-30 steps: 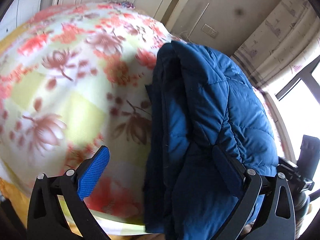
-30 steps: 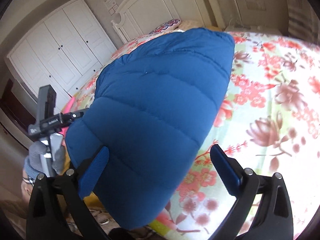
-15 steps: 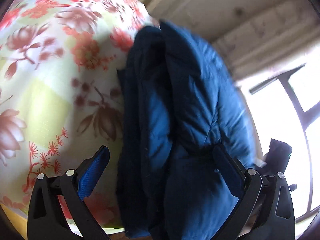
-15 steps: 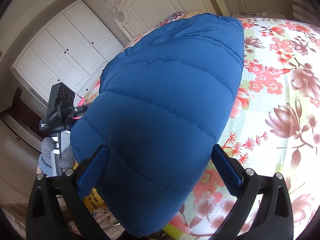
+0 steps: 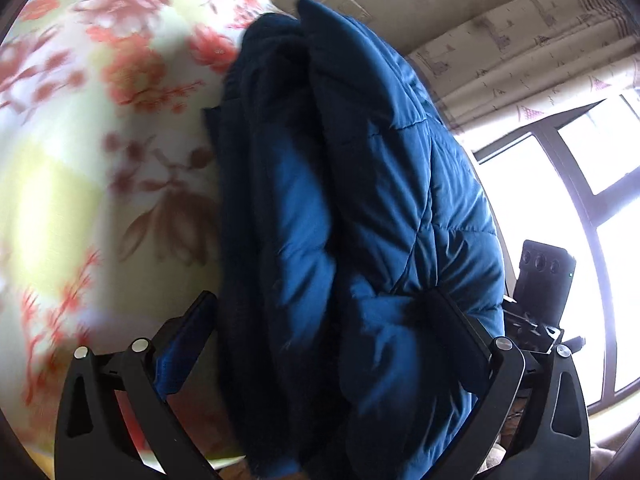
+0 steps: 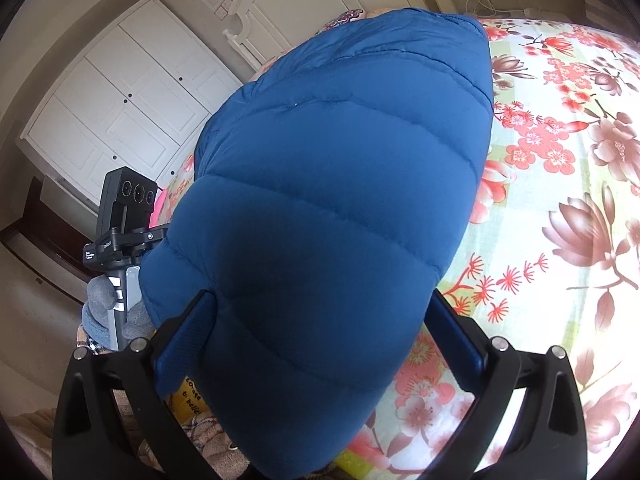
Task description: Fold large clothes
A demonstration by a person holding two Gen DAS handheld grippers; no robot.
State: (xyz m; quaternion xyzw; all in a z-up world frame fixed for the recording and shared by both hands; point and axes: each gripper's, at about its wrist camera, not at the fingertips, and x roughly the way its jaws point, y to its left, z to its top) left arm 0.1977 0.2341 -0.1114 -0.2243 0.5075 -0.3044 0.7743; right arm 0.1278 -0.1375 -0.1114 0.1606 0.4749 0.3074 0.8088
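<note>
Blue quilted puffer jacket (image 6: 332,208), folded in layers, lying lengthwise on a floral bedspread (image 6: 560,184) with its near end at the bed's edge. Left gripper (image 5: 320,332): jaws spread wide, the jacket's stacked edge bulging between them, the right-hand pad pressed into the fabric, not clamped; right gripper (image 6: 320,336): jaws likewise spread, straddling the padded near end, closure on cloth not evident. Gloved hand (image 6: 108,304) on the left tool's handle; white wardrobe (image 6: 120,100), headboard (image 6: 304,4), curtain (image 5: 540,40), window (image 5: 580,208).
</note>
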